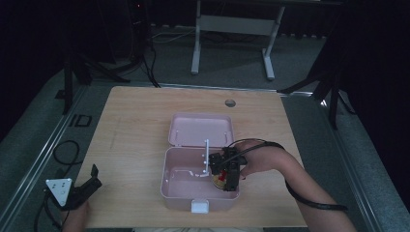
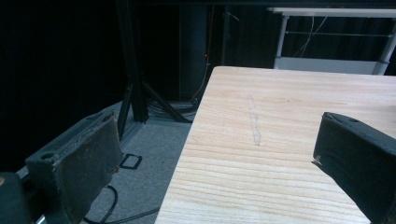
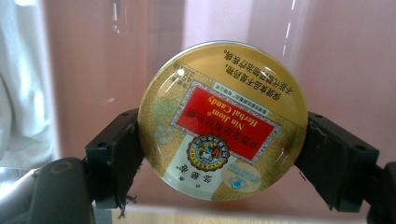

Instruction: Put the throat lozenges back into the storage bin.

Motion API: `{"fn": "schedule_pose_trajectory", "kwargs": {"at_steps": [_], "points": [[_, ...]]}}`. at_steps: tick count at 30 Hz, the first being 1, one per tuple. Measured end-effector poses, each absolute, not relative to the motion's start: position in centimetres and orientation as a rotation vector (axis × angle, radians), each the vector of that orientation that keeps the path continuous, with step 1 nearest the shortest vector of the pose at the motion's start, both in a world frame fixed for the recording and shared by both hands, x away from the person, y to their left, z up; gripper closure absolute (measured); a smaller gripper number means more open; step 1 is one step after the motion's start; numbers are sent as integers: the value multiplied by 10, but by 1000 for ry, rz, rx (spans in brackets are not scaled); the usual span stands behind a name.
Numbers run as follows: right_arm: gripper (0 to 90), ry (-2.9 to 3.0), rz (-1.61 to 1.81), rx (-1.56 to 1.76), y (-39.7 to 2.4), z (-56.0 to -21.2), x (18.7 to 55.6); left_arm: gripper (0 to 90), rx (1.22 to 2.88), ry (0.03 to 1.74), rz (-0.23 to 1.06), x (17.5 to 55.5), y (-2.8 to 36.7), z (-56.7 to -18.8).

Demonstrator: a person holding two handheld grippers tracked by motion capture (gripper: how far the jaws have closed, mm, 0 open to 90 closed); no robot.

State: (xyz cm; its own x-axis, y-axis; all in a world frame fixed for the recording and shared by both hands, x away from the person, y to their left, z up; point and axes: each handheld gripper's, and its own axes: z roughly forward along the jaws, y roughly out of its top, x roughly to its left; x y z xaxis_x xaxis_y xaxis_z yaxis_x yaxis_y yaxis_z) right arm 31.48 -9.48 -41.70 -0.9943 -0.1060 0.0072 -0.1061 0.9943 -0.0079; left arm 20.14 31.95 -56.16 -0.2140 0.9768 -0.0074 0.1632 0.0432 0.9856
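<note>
Right gripper is clamped on a round gold candy tin, one jaw on each side of its rim, label facing the camera upside down. It holds the tin inside the pink box, at the right end of the lower tray, lid open flat behind. Left gripper sits at the table's front-left corner, jaws spread wide with nothing between them, well apart from the box

The high view looks forward and down over the whole table. The left gripper view faces across its near-left edge; the right gripper view sits close inside the pink box.
</note>
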Motion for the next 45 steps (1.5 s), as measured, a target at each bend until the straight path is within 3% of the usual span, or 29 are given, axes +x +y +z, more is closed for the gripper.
{"fn": "schedule_pose_trajectory", "kwargs": {"at_steps": [31, 45], "points": [[197, -3069, 185, 193, -77, -481, 323, 12, 1212, 1501, 1268, 202, 319, -562], [176, -3045, 201, 171, -77, -482, 323, 12, 1211, 1501, 1267, 202, 319, -562]]}}
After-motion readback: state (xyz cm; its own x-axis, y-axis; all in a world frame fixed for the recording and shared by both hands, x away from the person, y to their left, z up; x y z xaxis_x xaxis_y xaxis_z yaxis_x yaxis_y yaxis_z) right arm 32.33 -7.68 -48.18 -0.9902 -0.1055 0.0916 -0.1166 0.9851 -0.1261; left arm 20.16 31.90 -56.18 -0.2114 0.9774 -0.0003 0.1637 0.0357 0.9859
